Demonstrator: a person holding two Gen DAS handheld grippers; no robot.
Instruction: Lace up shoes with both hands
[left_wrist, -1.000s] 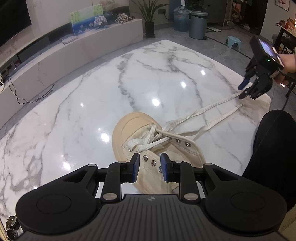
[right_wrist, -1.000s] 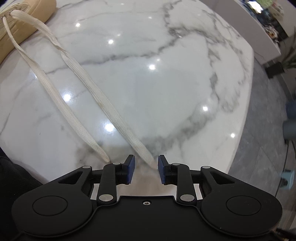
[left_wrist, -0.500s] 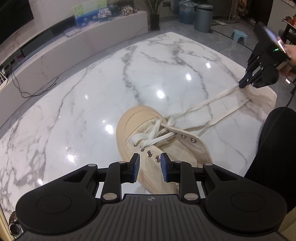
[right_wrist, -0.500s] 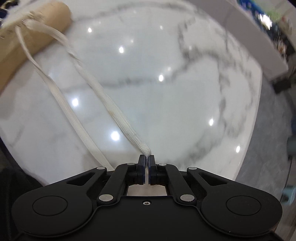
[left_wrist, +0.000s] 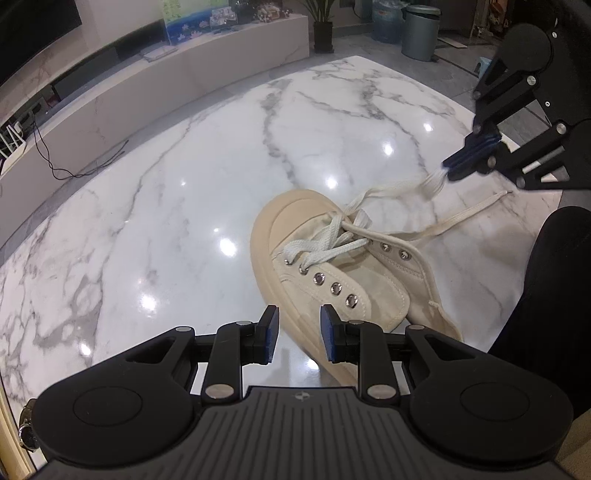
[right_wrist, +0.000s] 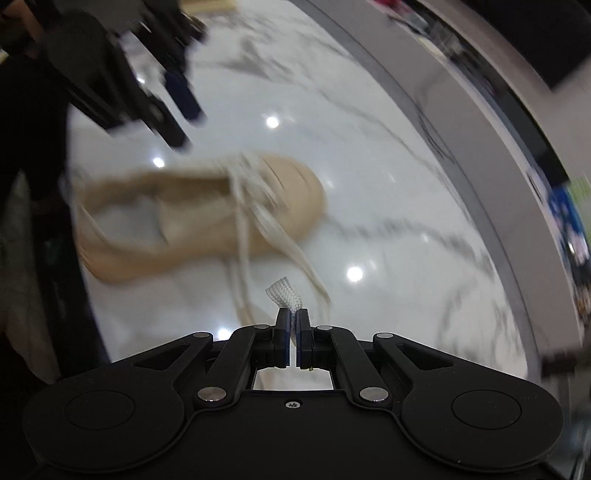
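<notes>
The right gripper (right_wrist: 293, 332) has its blue pads pressed together on the end of a white lace (right_wrist: 283, 293), a short stub of woven tape standing up just past the fingertips. From that grip, in the left wrist view, the lace runs back to the eyelets of a beige canvas shoe (left_wrist: 332, 266), while the second lace end (left_wrist: 469, 212) lies loose on the marble table (left_wrist: 184, 166), trailing away from the shoe toward the right gripper (left_wrist: 467, 160). The left gripper (left_wrist: 298, 334) hangs with its jaws parted and nothing between them, just above the shoe's near side. The shoe lies directly ahead of those open fingers, its long axis slanting away from them, rounded toe cap pointing forward and slightly left, heel toward a person's dark-clothed leg (left_wrist: 554, 295). The right wrist view is motion-blurred.
</notes>
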